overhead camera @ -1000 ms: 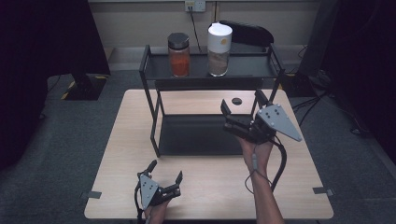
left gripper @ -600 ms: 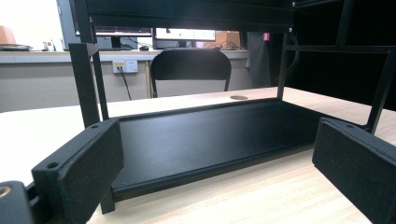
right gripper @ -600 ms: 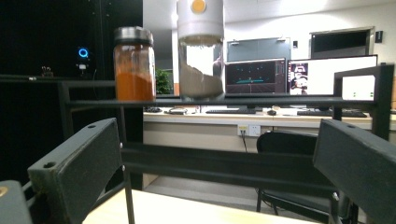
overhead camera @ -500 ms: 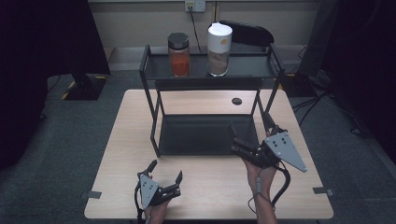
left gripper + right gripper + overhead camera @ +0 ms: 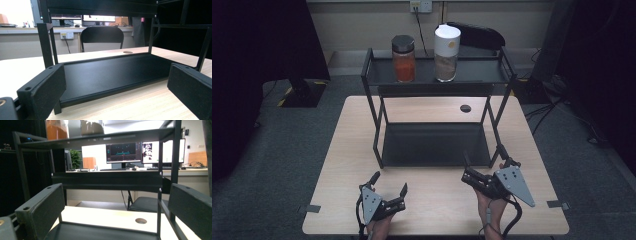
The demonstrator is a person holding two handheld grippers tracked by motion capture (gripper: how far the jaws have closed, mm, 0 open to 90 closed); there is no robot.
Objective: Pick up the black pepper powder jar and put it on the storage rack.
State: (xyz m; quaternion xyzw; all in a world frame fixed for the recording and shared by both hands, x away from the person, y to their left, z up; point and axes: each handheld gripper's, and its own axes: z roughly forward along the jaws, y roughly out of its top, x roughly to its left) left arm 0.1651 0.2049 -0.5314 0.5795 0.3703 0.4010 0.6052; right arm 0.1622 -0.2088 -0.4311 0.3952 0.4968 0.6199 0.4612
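A black two-tier rack stands at the middle of the wooden table. On its top shelf are a dark-lidded jar of orange-red contents and a taller white-lidded container. My left gripper rests open at the table's front, left of centre, facing the rack's lower tray. My right gripper stands open at the front right, just before the rack's right front leg. In the right gripper view its jaws are wide apart and empty, with the jar and container overhead.
A round cable hole sits in the table behind the rack. A black chair stands beyond the table's far edge. Bare table surface lies between the two grippers at the front. Grey tape marks lie near the front corners.
My right gripper has drawn back from beside the rack toward the person and lowered to the table's front right. The left gripper has stayed put.
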